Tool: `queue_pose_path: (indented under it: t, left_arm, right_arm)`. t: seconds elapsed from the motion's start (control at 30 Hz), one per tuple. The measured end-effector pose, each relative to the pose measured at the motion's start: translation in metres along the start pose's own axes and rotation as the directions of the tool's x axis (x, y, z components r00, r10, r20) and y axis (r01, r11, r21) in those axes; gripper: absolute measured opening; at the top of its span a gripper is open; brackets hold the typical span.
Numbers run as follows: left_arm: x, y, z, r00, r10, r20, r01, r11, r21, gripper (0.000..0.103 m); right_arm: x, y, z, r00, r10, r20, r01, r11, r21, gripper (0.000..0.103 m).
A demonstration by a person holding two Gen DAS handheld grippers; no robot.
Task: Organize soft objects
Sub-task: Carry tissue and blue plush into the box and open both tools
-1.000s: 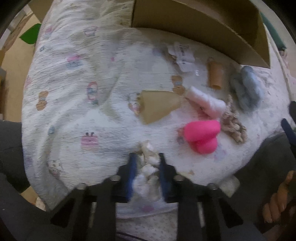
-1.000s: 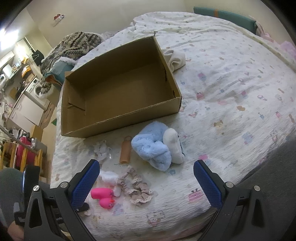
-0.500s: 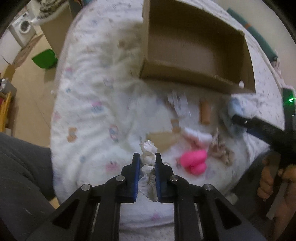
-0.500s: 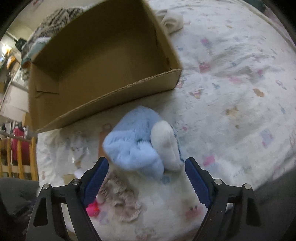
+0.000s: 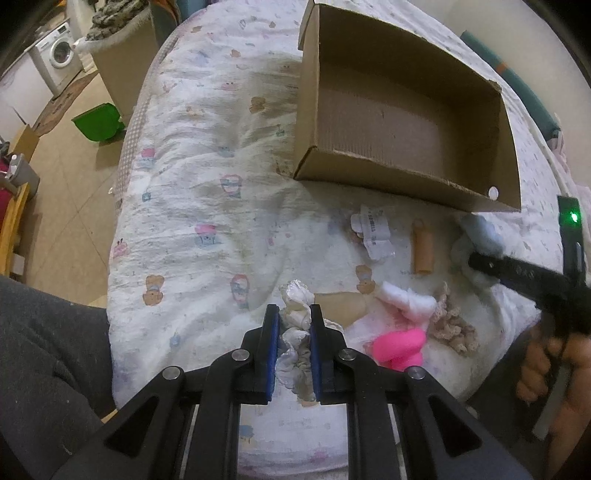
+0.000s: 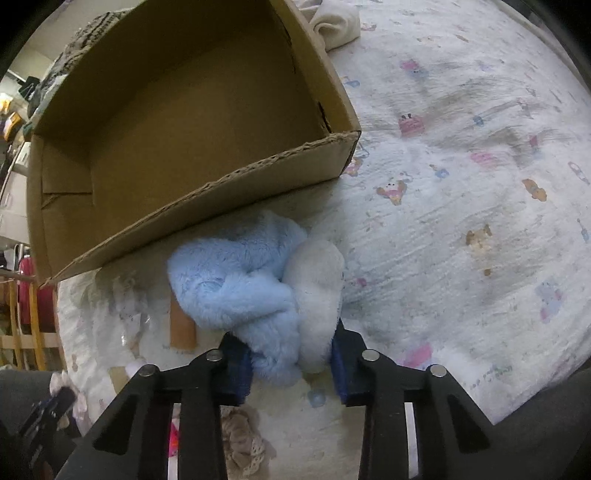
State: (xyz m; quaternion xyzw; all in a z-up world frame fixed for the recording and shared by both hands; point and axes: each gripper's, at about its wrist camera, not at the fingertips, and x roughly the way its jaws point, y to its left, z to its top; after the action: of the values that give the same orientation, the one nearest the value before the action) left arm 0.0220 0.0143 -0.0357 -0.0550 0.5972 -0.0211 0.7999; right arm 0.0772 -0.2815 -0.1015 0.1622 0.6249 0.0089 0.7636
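Observation:
My left gripper [image 5: 293, 325] is shut on a white scrunchie [image 5: 295, 317] and holds it above the bed, short of the open cardboard box [image 5: 406, 184]. My right gripper [image 6: 291, 354] has its blue pads on either side of a fluffy light-blue and white plush [image 6: 255, 284], lying just in front of the box [image 6: 207, 192]; the pads press into its near end. A pink plush [image 5: 399, 347], a white roll [image 5: 406, 302], a beige lace scrunchie [image 5: 454, 325] and a tan tube [image 5: 423, 247] lie on the bed.
A crumpled paper label [image 5: 373, 229] and a flat tan card [image 5: 343, 306] lie on the patterned bedspread [image 5: 207, 206]. A cream cloth [image 6: 336, 22] lies behind the box. The bed edge drops to the floor on the left, with a green bin [image 5: 98, 122].
My left gripper lifted the white scrunchie off the bed and pulled back. My right gripper came down over the blue plush and closed from wide open onto its near end.

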Motion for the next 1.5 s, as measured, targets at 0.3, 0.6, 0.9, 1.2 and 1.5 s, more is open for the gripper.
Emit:
queue_pose_path:
  t: [0.3, 0.6, 0.9, 1.2, 1.5]
  left_arm:
    - [-0.02, 0.001, 0.015, 0.997, -0.009, 0.083, 0.01, 1.0, -0.011, 0.014]
    - [-0.063, -0.014, 0.068, 0.97, -0.017, 0.242, 0.011, 1.0, 0.028, 0.014]
    - [-0.07, -0.041, 0.113, 0.948, -0.051, 0.315, 0.02, 0.994, 0.103, 0.014]
    - [-0.009, -0.066, 0.124, 0.939, -0.109, 0.326, 0.049, 0.981, 0.188, 0.014]
    - [0.017, -0.063, 0.126, 0.958, -0.054, 0.283, 0.009, 0.988, 0.156, 0.014]
  right_arm:
    - [-0.051, 0.02, -0.029, 0.996, 0.075, 0.04, -0.071, 0.993, -0.089, 0.033]
    - [-0.12, 0.037, -0.012, 0.955, 0.19, 0.23, -0.151, 0.972, -0.178, 0.033]
    - [-0.125, 0.054, 0.034, 0.931, 0.2, 0.304, -0.135, 0.966, -0.222, 0.033]
    - [-0.072, 0.048, 0.054, 0.944, 0.152, 0.293, -0.097, 0.976, -0.193, 0.034]
    - [-0.046, 0.059, 0.052, 0.968, 0.096, 0.232, -0.037, 0.968, -0.247, 0.036]
